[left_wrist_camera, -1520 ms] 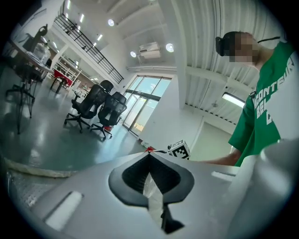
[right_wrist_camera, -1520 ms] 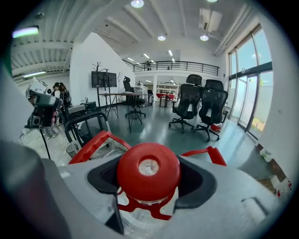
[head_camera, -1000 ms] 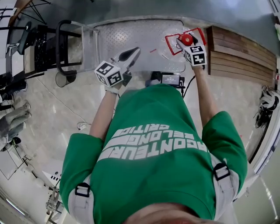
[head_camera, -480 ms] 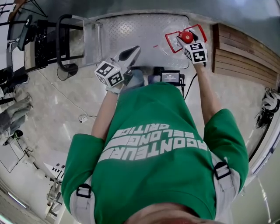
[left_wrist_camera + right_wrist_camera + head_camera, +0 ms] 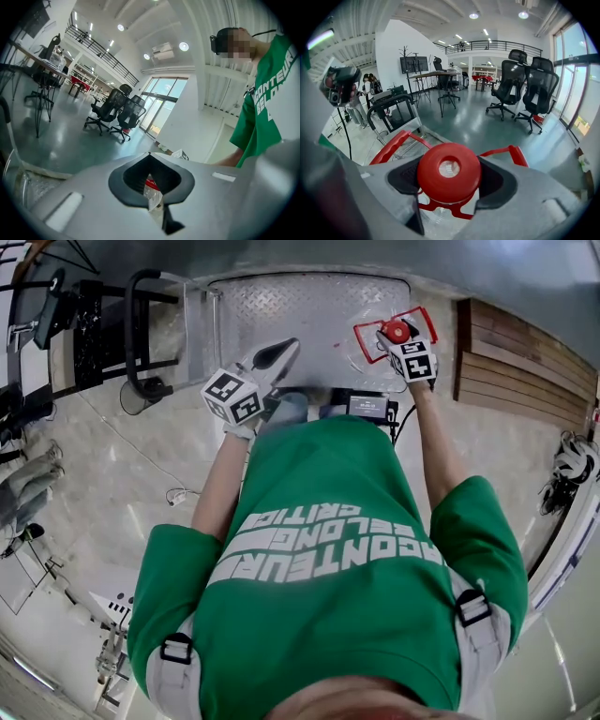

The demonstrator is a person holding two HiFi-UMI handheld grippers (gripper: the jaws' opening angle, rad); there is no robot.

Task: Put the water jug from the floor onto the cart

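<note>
- Closest to me, the green shirt (image 5: 328,568) fills the lower head view, with both arms reaching out ahead.
- My left tongs (image 5: 284,352) are pressed together, tips meeting in a point. They sit over the near edge of the cart (image 5: 300,310).
- In the hollow behind those tips I see a scrap of something clear and red. I can't tell what it is.
- Between the arms, a small black box (image 5: 367,407) with a screen sits just beside the cart's near edge.
- My right tongs (image 5: 396,334) are angled down and pinching the jug (image 5: 438,219) by its red cap (image 5: 449,172), a dark pad on each side of it.
- The jug's clear body hangs under the cap, and its red handle (image 5: 391,145) loops out to both sides.
- The jug is over the right end of the cart's ridged metal deck. I can't tell whether its base touches the deck.
- The cart's black push bar (image 5: 136,334) stands at the left end, well apart from the jug.
- Right of the cart, wooden boards (image 5: 525,367) lie near its end.
- Farther off, there's a glossy floor (image 5: 478,124) and black office chairs (image 5: 520,79) by tall windows.
</note>
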